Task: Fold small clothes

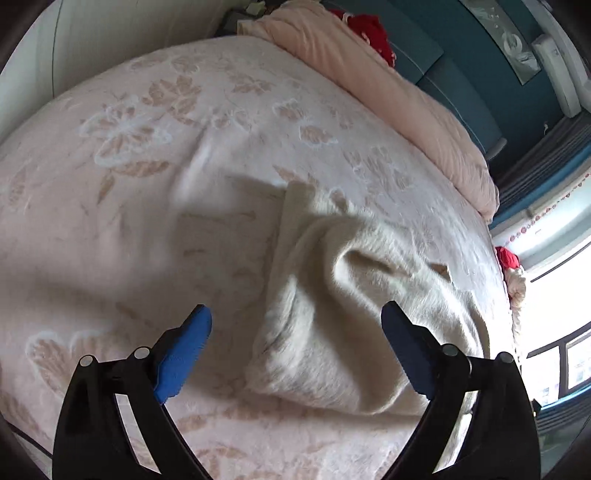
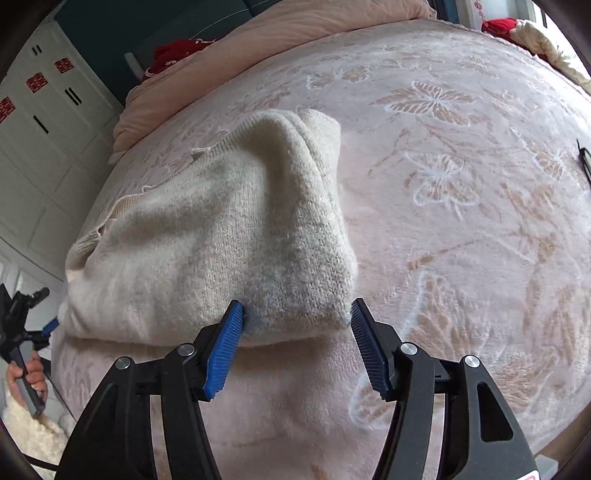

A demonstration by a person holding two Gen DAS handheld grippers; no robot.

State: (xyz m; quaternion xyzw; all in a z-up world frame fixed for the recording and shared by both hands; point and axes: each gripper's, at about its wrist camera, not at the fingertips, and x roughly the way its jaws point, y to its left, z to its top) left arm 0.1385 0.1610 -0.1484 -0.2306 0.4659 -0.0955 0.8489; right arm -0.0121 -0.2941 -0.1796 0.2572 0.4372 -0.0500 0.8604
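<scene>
A cream knitted garment point(image 1: 332, 295) lies bunched and partly folded on the pink floral bed cover point(image 1: 147, 166). My left gripper point(image 1: 295, 314) is open and empty, its blue pads either side of the garment's near edge, above it. In the right wrist view the garment point(image 2: 221, 229) lies in a thick folded heap. My right gripper point(image 2: 295, 314) is open, its pads flanking the garment's near corner and touching or nearly touching the knit. The left gripper point(image 2: 50, 326) and the hand holding it show small at the left edge.
A pink duvet point(image 1: 406, 103) is rolled along the far side of the bed, with red cloth point(image 1: 373, 33) behind it. White wardrobe doors point(image 2: 44, 129) stand to the left. A bright window point(image 1: 561, 295) is at the right. A dark object point(image 2: 583, 158) lies at the cover's right edge.
</scene>
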